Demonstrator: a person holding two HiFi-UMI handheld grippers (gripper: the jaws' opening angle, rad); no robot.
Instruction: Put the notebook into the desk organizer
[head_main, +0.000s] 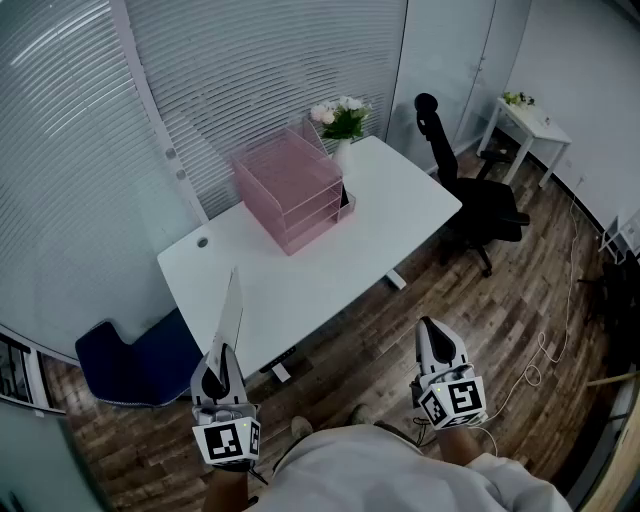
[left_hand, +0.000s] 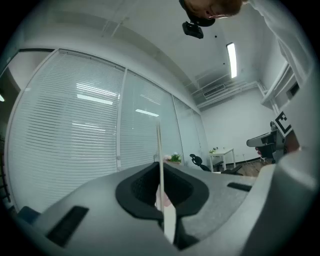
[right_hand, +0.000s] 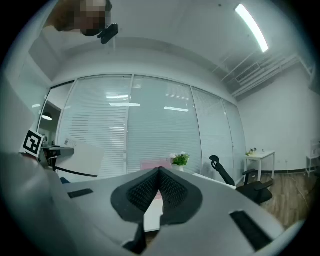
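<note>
A thin white notebook stands upright, edge-on, clamped in my left gripper, which is shut on its lower end. In the left gripper view the notebook rises as a narrow strip from between the closed jaws. The pink see-through desk organizer sits on the white desk, well ahead of both grippers. My right gripper is held low at the right, shut with nothing in it; in its own view the jaws meet at the tip, and the organizer shows faintly behind them.
A vase of flowers stands behind the organizer. A black office chair is right of the desk, a blue chair at its left near corner. A small white table stands far right. Cables lie on the wood floor.
</note>
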